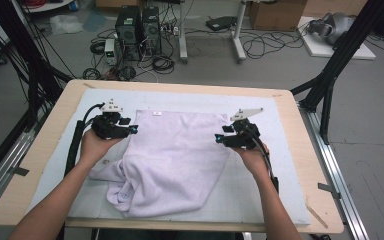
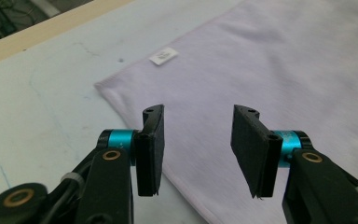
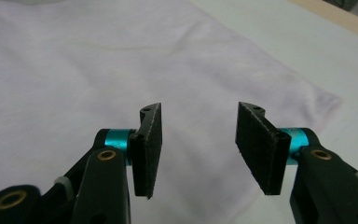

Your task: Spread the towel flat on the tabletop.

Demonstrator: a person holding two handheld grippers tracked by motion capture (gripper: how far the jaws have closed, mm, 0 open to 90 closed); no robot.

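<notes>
A pale lilac, soft cotton garment (image 1: 172,160) is spread on the light blue mat (image 1: 275,145), its near part bunched. The left gripper (image 1: 134,129) is held above its far left edge and the right gripper (image 1: 219,137) above its far right edge; both jaw pairs are parted, with nothing gripped.

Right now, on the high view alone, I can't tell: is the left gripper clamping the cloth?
Observer: No. The left gripper is open, with nothing between its pads. The lilac cloth lies flat beyond them.
Operator: And the right one?
Observer: The right gripper is open too and holds nothing. Its jaws stand apart over flat, smooth cloth.
</notes>
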